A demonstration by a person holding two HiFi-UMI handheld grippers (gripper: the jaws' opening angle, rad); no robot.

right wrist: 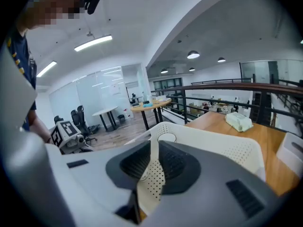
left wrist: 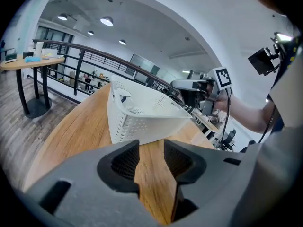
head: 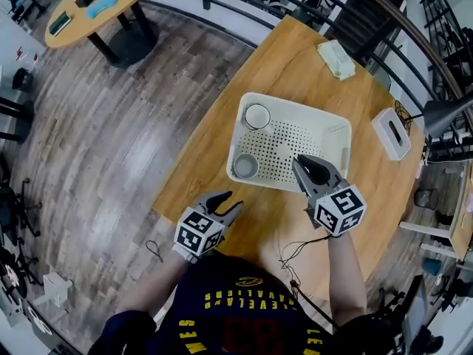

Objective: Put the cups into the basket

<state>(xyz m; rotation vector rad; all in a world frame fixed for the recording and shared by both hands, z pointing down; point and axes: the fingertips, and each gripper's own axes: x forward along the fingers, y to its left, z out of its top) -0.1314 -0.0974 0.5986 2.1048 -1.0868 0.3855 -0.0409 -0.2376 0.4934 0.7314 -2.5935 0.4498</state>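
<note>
Both cups stand inside the white basket [head: 295, 105] on the counter [head: 281, 58] as I hold my two claws at its near side. One cup [head: 256, 115] is in the far left corner, the other cup [head: 244, 166] in the near left corner.

The hazard, as I judge it, is the right claw [head: 299, 163]. It hangs over the basket's near rim, and a careless pull towards me could hook that rim, dragging or tipping the light basket and toppling the cups. A sideways swing could also clip the near cup.

The right claw's jaws stand a narrow slit apart, with only the perforated basket floor showing between them — it grips nothing. The near cup lies to its left, well clear.

The left claw [head: 231, 200] hovers above bare wood just outside the near left corner, jaws spread and empty — the near cup sits beyond it, behind the basket wall.
</note>
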